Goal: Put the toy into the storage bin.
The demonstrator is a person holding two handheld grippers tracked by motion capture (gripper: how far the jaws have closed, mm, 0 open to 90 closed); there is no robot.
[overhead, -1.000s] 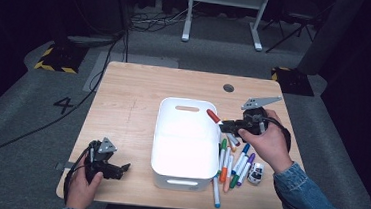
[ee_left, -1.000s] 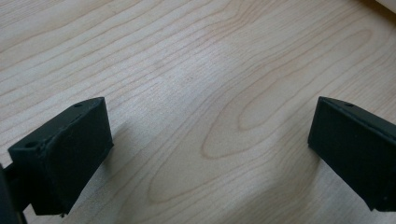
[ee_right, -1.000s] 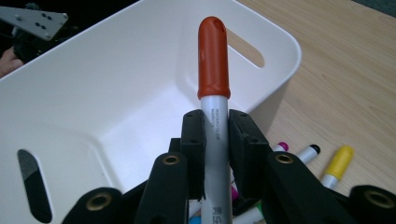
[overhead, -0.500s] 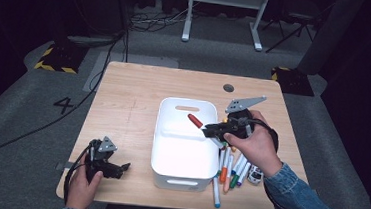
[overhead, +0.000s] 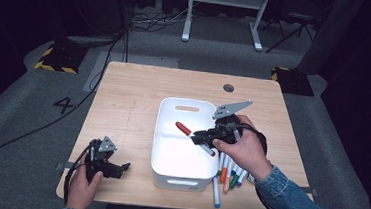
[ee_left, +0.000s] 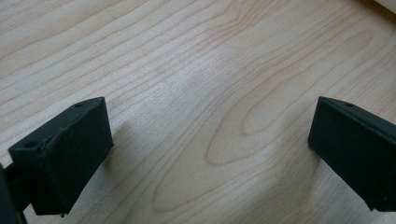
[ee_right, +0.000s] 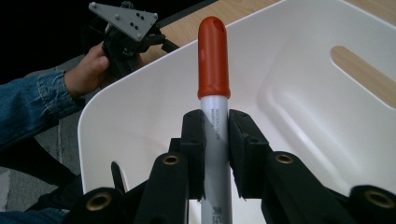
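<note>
Now the right gripper (overhead: 205,140) is clamped on a red-capped marker (overhead: 194,138) and holds it over the white bin (overhead: 183,144), above the bin's right half; the coming drop turns on this, that the marker already lies inside the rim line, its long axis running from the jaws up-left across the bin with the cap leading, tilted a little upward; in the right gripper view the marker (ee_right: 214,88) stands straight out between the two black pads (ee_right: 194,149), its grey barrel pinched at mid-length, the bin's smooth floor (ee_right: 299,112) below and beyond it; so letting go should send it down into the bin. The bin is glossy moulded plastic with rounded corners and a slot handle; the table (overhead: 134,95) is pale wood grain. More markers (overhead: 228,173) lie fanned on the table just right of the bin, beneath the right hand. The left gripper (overhead: 113,168) rests near the table's front left corner, well apart from the bin, jaws wide apart over bare wood, so the right hand is the nearer one.
</note>
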